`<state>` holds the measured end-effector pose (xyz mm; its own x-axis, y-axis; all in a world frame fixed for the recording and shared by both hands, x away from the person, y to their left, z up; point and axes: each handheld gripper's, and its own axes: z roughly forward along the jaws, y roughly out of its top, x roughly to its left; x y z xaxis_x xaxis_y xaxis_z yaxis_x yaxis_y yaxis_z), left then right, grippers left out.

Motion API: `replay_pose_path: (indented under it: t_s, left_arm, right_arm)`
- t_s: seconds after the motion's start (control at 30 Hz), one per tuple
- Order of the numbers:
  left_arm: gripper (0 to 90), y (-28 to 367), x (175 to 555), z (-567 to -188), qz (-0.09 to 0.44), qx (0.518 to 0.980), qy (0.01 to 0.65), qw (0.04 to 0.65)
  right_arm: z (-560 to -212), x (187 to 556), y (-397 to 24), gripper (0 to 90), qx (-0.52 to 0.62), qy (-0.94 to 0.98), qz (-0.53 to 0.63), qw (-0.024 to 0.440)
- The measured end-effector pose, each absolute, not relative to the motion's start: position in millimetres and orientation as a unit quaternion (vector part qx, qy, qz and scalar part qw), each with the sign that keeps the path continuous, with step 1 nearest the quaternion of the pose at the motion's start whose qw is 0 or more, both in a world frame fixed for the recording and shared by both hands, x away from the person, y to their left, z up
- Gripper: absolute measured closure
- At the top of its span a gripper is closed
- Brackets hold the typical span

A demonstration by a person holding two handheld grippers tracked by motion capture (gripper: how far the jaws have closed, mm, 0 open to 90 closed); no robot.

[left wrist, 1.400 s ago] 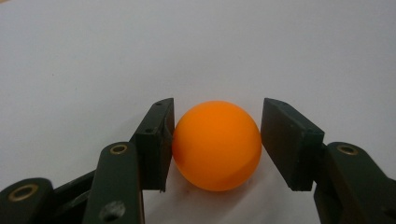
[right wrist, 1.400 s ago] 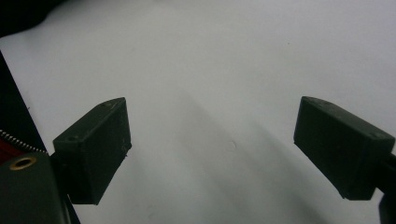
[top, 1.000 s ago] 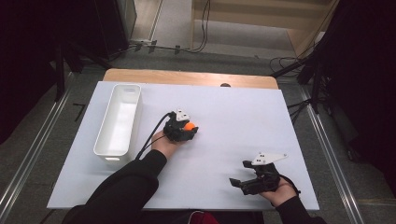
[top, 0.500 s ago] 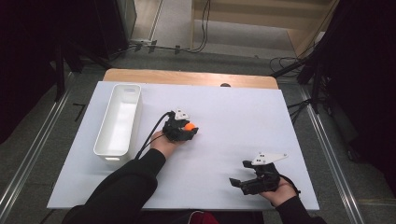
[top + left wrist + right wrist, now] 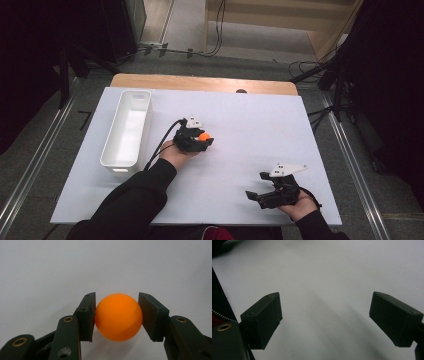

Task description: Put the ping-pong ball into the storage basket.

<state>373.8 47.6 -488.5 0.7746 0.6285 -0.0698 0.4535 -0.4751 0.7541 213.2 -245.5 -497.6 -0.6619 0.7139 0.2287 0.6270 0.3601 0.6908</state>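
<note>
Orange ball point(image 5: 118, 316) sits pinched in the left claw point(image 5: 202, 140) — just right of the white bin point(image 5: 126, 130); right claw point(image 5: 260, 194) gapes empty, well apart — over the surface point(image 5: 260, 125).

Little change seen across high view pictures. Left gripper point(image 5: 206, 141), jaws closed on orange ball point(image 5: 203, 135), shifted very slightly toward person. Left sleeve point(image 5: 131, 200) drawn in slightly across table's near edge. No other displacement noted.
</note>
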Motion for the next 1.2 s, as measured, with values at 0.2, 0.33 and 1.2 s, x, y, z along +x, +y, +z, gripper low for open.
replay_pose_path:
  t_s: [0.2, 0.33, 1.2]
  left_arm:
    - [50.0, 47, 369, -483, 0.104, 0.854, 0.312, 0.403]
    - [50.0, 49, 367, -478, 0.096, 0.853, 0.313, 0.406]
    - [50.0, 59, 348, -440, 0.085, 0.865, 0.3, 0.394]
  right_arm:
    - [-498, 213, -246, 9.8, 0.406, 0.824, 0.392, 0.056]
    - [-498, 213, -246, 9.8, 0.407, 0.823, 0.392, 0.055]
    - [-498, 213, -246, 9.7, 0.408, 0.822, 0.394, 0.054]
